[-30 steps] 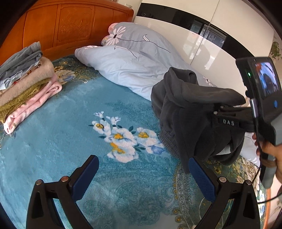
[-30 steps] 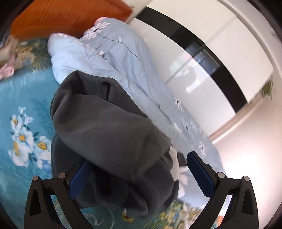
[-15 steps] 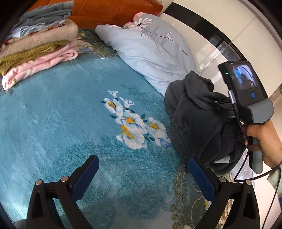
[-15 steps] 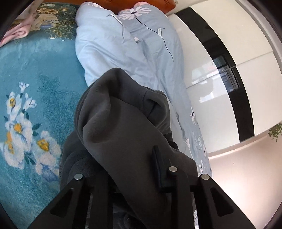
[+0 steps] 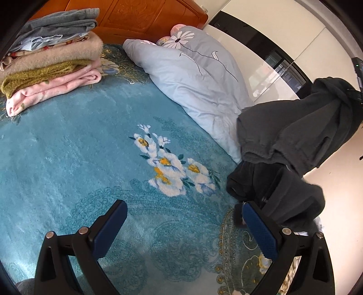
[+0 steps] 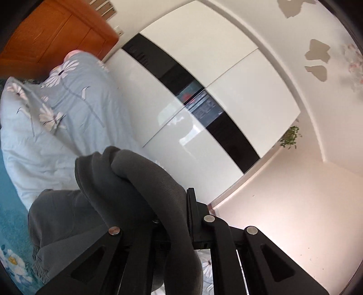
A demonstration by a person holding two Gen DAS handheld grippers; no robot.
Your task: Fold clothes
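A dark grey garment (image 5: pixel 295 140) hangs at the right over the blue flowered bedspread (image 5: pixel 68 158). My right gripper (image 6: pixel 172 204) is shut on a bunched fold of the garment (image 6: pixel 136 181) and holds it up, the cloth draping down over its fingers. In the left wrist view only its upper edge shows at the far right. My left gripper (image 5: pixel 183 229) is open and empty, low over the bedspread, left of the garment's lower end.
A stack of folded clothes (image 5: pixel 50 59) lies at the back left by the wooden headboard (image 5: pixel 136 20). A light blue duvet with pillows (image 5: pixel 195 74) runs along the right side. White and black wardrobe doors (image 6: pixel 204 95) stand beyond.
My right gripper shut on the dark garment and lifted it up and to the right. My left gripper's view shifted over the bedspread, its jaws still open.
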